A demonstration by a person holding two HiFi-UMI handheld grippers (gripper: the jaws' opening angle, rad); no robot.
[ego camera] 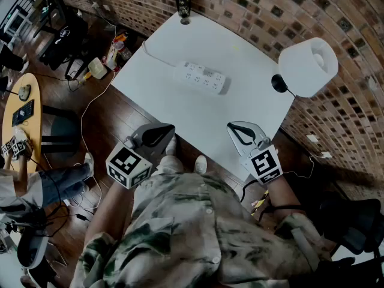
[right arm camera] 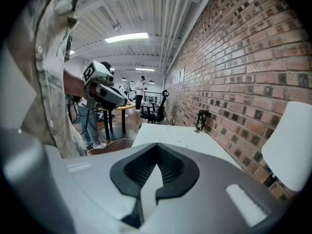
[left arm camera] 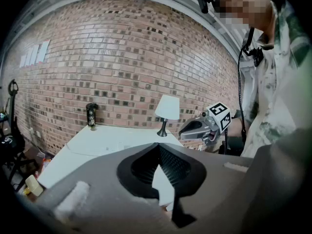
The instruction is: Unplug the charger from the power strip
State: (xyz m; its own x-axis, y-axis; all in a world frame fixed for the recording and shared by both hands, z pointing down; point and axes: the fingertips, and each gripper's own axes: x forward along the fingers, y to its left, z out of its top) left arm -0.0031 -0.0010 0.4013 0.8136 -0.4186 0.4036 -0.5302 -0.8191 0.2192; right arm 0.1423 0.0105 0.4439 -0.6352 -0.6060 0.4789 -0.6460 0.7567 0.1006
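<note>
A white power strip lies flat near the middle of the white table, and its white cable runs off to the left. A small white block at the strip's right end may be the charger; it is too small to tell. My left gripper hovers shut and empty over the table's near edge, well short of the strip. My right gripper hangs beside it, also shut and empty. In the gripper views the left gripper and the right gripper each show their tips meeting, with nothing held.
A white lamp stands at the table's right corner and a black can at its far corner. A brick wall runs behind them. On the left are a round wooden table, floor clutter and another person's legs.
</note>
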